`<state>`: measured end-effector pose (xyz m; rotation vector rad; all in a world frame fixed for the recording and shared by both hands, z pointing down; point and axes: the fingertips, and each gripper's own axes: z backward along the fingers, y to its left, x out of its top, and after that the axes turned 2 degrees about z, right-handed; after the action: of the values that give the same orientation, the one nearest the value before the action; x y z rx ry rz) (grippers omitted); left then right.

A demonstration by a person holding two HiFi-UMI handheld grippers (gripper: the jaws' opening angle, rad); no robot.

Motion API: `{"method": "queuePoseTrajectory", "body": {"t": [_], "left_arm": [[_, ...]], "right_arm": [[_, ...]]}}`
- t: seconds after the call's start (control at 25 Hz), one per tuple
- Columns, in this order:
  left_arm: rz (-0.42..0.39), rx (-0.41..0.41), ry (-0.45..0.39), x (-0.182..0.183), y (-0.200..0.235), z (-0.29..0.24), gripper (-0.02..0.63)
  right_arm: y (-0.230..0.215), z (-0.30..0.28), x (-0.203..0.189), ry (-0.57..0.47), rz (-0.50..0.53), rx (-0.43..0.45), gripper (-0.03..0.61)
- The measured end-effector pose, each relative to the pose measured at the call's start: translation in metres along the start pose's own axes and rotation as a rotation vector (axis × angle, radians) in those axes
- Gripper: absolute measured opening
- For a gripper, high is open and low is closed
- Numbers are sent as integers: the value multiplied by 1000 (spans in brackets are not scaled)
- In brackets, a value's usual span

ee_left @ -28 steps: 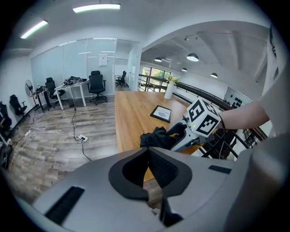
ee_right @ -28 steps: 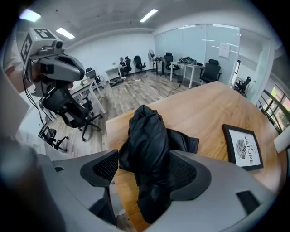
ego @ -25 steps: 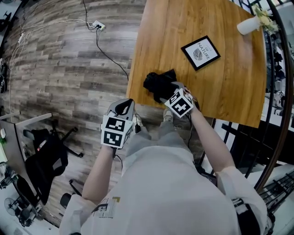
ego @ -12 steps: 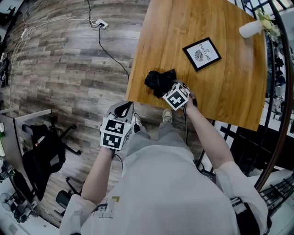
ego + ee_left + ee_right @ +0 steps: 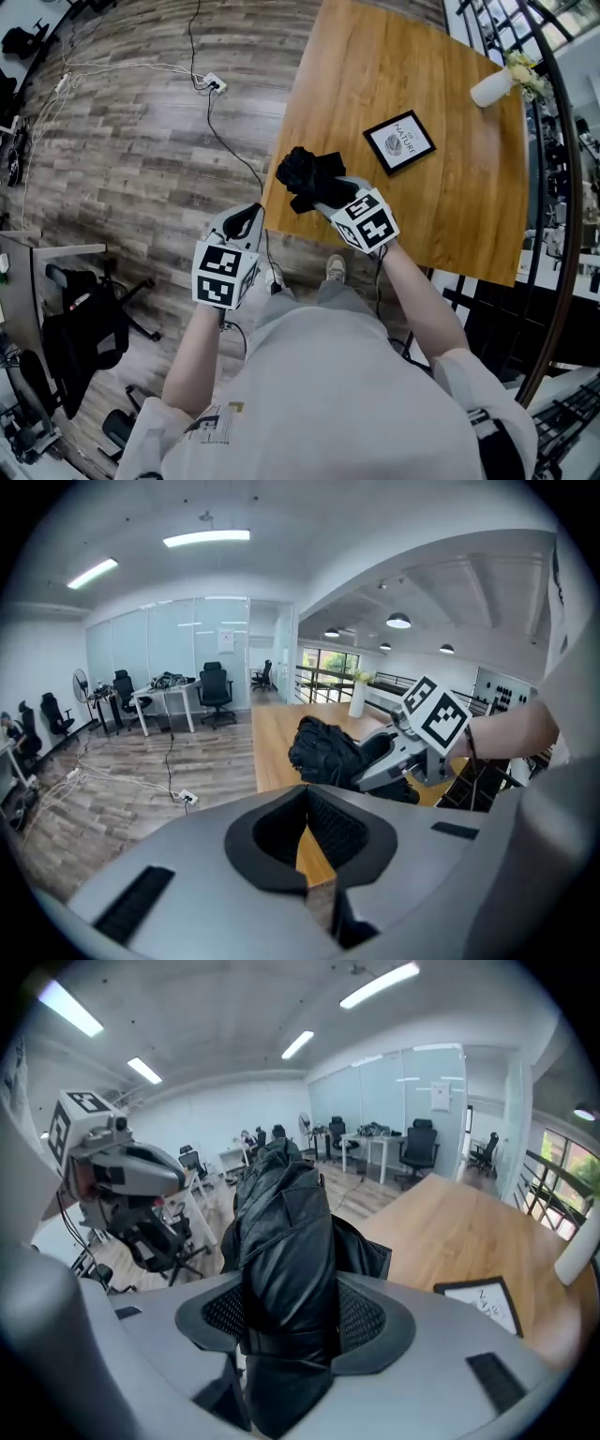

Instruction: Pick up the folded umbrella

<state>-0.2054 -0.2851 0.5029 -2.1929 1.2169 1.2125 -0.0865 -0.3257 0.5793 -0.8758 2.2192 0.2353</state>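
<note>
**Desk:** What does the frame show?

**Photographer:** A person stands at a wooden table (image 5: 450, 187) in an open-plan office with a gripper in each hand. The right gripper (image 5: 323, 192) grasps the folded umbrella (image 5: 305, 173), a black, crumpled bundle.

**Desk:** How firm is the grip?

**Photographer:** In the right gripper view the umbrella (image 5: 286, 1269) stands upright between the two black pads. It fills the gap, and the jaws are closing on it at a fairly wide setting.

**Desk:** Where is the umbrella in relation to the table?

**Photographer:** It is off the tabletop, in the air over the near left corner and just inside the left edge. The left gripper view shows it from the side, with the bundle (image 5: 323, 752) jutting out of the right gripper (image 5: 394, 757) above the wood.

**Desk:** And the left gripper?

**Photographer:** The left gripper (image 5: 246, 220) is off the table, over the plank floor beside the near left corner. Its jaws are drawn together with nothing between them.

**Desk:** What else is on the table?

**Photographer:** A framed print (image 5: 398, 142) lies near the middle, and a white vase (image 5: 492, 86) stands by the far right corner. A power strip (image 5: 216, 84) lies on the floor beyond the left edge.
</note>
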Motion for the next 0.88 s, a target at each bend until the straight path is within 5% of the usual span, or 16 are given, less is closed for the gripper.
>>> {"method": "queuePoseTrajectory", "body": {"t": [0.44, 0.72, 0.88], "left_arm": [[-185, 155, -342, 144, 13, 89, 17], [-252, 223, -561, 219, 10, 147, 17], [-258, 246, -611, 232, 5, 166, 17]], "right_arm": [[5, 171, 164, -533, 12, -133, 273], [9, 264, 208, -776, 1, -191, 275], [17, 297, 213, -868, -7, -234, 276]]}}
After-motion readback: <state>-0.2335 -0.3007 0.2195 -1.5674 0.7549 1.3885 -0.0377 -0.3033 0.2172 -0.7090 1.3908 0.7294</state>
